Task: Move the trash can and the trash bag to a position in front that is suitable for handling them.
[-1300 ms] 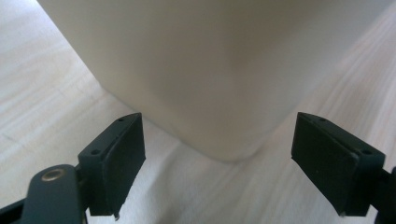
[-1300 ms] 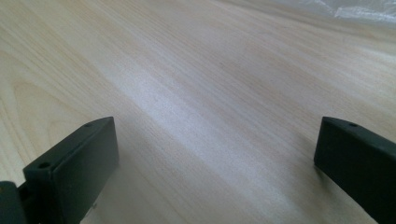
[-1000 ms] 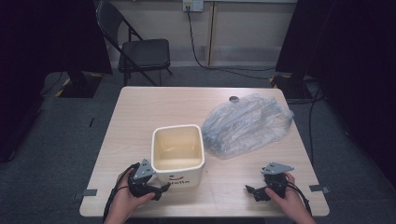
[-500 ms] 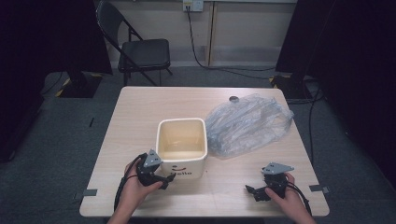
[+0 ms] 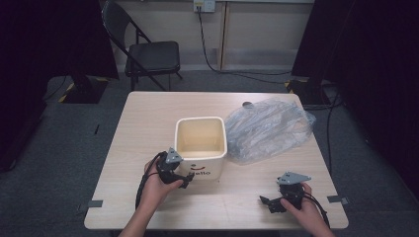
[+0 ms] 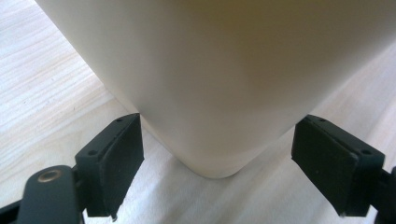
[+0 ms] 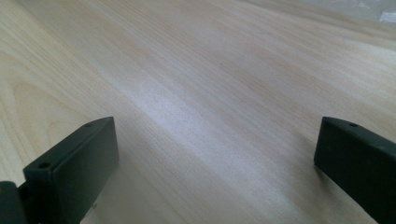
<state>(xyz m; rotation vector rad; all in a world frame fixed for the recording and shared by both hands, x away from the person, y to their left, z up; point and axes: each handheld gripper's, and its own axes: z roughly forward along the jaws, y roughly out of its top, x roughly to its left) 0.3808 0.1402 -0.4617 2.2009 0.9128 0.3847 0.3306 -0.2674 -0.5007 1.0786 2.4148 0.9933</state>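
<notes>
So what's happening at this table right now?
A person works at a wooden table with a tool in each hand. The left tool is at the near left corner of a cream square bin, its jaws open on either side of that corner without closing on it. The right tool rests open on bare wood near the front edge. A crumpled clear plastic bag lies just right of the bin.

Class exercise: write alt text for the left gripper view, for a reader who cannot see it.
A cream bin's rounded corner stands close up between the left gripper's two open black jaws, which flank it without touching. The bin rests on a pale wooden table.
</notes>
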